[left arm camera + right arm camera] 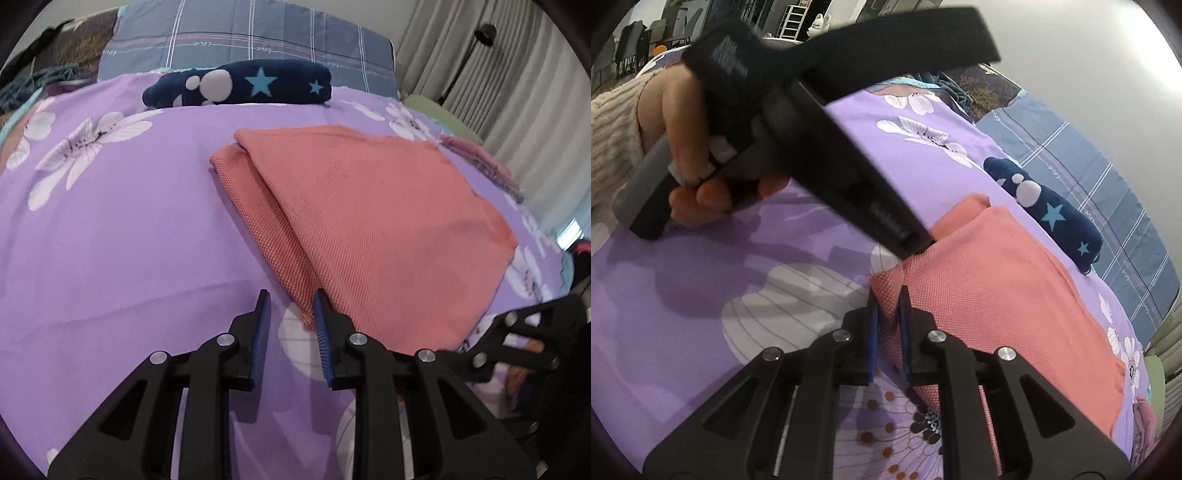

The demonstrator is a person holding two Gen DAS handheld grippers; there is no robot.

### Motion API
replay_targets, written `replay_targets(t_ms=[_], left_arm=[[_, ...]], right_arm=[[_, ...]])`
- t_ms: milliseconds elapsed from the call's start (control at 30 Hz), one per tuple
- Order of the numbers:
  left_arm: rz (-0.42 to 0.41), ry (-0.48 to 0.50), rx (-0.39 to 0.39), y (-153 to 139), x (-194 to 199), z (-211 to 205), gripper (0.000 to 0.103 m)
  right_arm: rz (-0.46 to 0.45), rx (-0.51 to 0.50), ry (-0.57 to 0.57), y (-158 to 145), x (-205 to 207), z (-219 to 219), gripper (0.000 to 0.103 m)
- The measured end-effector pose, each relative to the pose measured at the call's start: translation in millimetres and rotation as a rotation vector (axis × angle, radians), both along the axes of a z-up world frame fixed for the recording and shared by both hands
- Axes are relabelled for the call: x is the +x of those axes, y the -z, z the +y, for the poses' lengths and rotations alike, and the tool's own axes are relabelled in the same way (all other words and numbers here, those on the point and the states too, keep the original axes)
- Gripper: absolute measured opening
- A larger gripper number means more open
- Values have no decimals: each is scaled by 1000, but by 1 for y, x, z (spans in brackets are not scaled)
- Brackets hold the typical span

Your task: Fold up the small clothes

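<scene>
Soft, light, floppy coral cloth on bed; best pinched at near corner. Left gripper spread, empty; right gripper pinching that corner.

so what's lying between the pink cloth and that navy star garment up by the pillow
Nothing: only a bare strip of purple floral bedsheet separates the pink cloth from the navy star garment. Both wrist views show it, most plainly the left.

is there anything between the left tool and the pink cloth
Nothing visible. The left tool is open at the near corner of the pink cloth, its right finger at the cloth's edge, only purple sheet beneath. The navy star bundle lies far behind the cloth.
</scene>
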State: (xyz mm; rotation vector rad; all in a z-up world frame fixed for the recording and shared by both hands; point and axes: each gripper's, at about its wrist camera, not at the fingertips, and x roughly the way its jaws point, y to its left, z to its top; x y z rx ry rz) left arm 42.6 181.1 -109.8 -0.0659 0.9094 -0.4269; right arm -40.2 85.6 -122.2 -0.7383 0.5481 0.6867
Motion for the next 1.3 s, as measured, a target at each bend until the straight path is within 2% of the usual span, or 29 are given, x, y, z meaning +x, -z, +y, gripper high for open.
replay_targets(t_ms=[100, 200, 233, 300, 433, 533, 567, 633, 700, 833, 933, 967, 1000, 1033, 1133, 1167, 1200, 1267, 1300], left_arm=[[-18, 35, 126, -2, -14, -7, 25], [-31, 37, 158, -4, -19, -6, 26], [-24, 26, 131, -6, -19, -1, 26], [-31, -14, 27, -15, -17, 14, 27], [-42, -73, -152, -25, 3, 33, 32], [33, -36, -282, -17, 32, 30, 33], [72, -47, -304, -10, 46, 29, 33], [115, -76, -294, 2, 65, 27, 50], [110, -96, -309, 9, 78, 26, 51], [125, -134, -415, 15, 103, 29, 51], [133, -123, -416, 15, 116, 21, 51], [136, -115, -405, 14, 118, 17, 50], [137, -107, -399, 12, 119, 15, 45], [145, -100, -395, 12, 122, 11, 35], [178, -115, -407, 14, 129, 11, 19], [189, -117, -423, 15, 131, 13, 19], [196, -119, -430, 15, 132, 14, 18], [189, -115, -406, 13, 131, 12, 16], [181, -114, -391, 12, 130, 11, 15]], right_arm=[[-11, 7, -9, -2, -7, -1, 12], [-30, 0, -23, -2, -13, 1, 14], [-35, -1, -26, -2, -15, 2, 15], [-46, 5, -31, -4, -18, 1, 15], [-62, 24, -5, -10, -21, -3, 37], [-62, -17, 9, -5, -22, 0, 39], [-75, -47, 12, -1, -23, 2, 38], [-95, -83, 15, 4, -27, 5, 39], [-113, -107, 25, 9, -30, 8, 42], [-129, -131, 43, 16, -31, 12, 43], [-112, -125, 66, 16, -23, 17, 43], [-104, -123, 82, 16, -19, 19, 43], [-95, -121, 111, 15, -13, 23, 43], [-91, -122, 137, 15, -8, 25, 42], [-71, -121, 196, 14, 2, 34, 39], [-62, -118, 199, 14, 3, 36, 31], [-48, -113, 204, 13, 6, 37, 28], [-25, -88, 217, 10, 11, 34, 13], [-16, -72, 223, 8, 13, 32, 11]])
